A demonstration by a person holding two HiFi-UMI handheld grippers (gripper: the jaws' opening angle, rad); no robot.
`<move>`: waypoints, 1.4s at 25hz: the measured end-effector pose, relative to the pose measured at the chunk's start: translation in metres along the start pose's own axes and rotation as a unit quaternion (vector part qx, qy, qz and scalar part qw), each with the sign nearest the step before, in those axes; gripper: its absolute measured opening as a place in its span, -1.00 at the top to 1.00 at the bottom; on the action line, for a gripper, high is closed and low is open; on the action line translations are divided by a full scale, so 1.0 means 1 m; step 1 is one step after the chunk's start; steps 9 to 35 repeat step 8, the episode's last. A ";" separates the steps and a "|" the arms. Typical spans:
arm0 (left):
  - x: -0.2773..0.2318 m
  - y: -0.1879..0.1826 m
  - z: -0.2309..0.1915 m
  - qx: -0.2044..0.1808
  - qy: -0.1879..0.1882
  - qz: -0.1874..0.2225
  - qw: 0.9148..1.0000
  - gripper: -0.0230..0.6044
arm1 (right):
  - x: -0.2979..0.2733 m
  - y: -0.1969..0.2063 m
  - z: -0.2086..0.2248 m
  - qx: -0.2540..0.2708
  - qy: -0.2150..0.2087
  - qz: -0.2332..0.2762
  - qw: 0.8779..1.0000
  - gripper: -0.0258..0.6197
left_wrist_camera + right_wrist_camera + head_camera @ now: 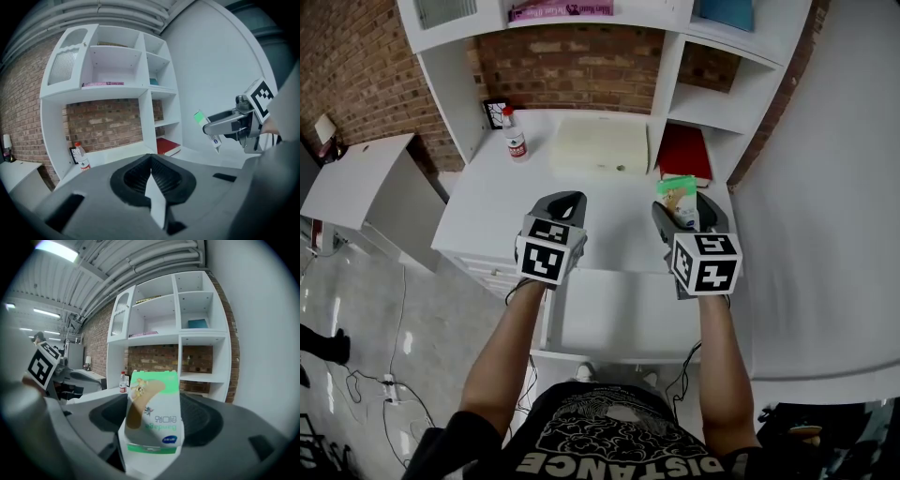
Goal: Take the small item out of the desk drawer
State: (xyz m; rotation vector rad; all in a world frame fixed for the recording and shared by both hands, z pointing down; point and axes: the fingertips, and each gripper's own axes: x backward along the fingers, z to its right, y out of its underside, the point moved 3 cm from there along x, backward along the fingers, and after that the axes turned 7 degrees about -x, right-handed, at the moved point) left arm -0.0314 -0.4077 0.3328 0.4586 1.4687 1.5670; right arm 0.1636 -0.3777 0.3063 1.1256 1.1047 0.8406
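Two tools are in view: the left tool (567, 199) and the right tool (682, 208). There is one bandage box (154, 413), green and white. One drawer (619, 319) is open below one white counter (487, 211). The counter carries one red-capped bottle (516, 138), one cream flat box (598, 145), one red book (684, 153) and what may be one small picture frame (494, 112), too small to tell for certain. The shelves above hold one pink book (561, 11) and one teal book (727, 11). One white side table (356, 183) is at the left.
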 end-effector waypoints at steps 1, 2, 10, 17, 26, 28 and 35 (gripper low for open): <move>0.000 0.001 0.000 0.000 0.000 0.000 1.000 0.90 | 0.000 0.000 0.000 0.000 0.000 0.000 1.000 -0.15; 0.000 0.001 0.000 -0.001 0.001 -0.001 1.000 0.90 | -0.001 0.000 0.000 -0.001 0.001 0.001 1.000 -0.16; -0.002 0.000 -0.004 -0.003 0.004 0.000 1.000 0.90 | -0.003 -0.004 -0.002 -0.001 0.003 0.004 1.000 -0.15; -0.002 0.000 -0.004 -0.003 0.004 0.000 1.000 0.90 | -0.003 -0.004 -0.002 -0.001 0.003 0.004 1.000 -0.15; -0.002 0.000 -0.004 -0.003 0.004 0.000 1.000 0.90 | -0.003 -0.004 -0.002 -0.001 0.003 0.004 1.000 -0.15; -0.002 0.000 -0.004 -0.003 0.004 0.000 1.000 0.90 | -0.003 -0.004 -0.002 -0.001 0.003 0.004 1.000 -0.15; -0.002 0.000 -0.004 -0.003 0.004 0.000 1.000 0.90 | -0.003 -0.004 -0.002 -0.001 0.003 0.004 1.000 -0.15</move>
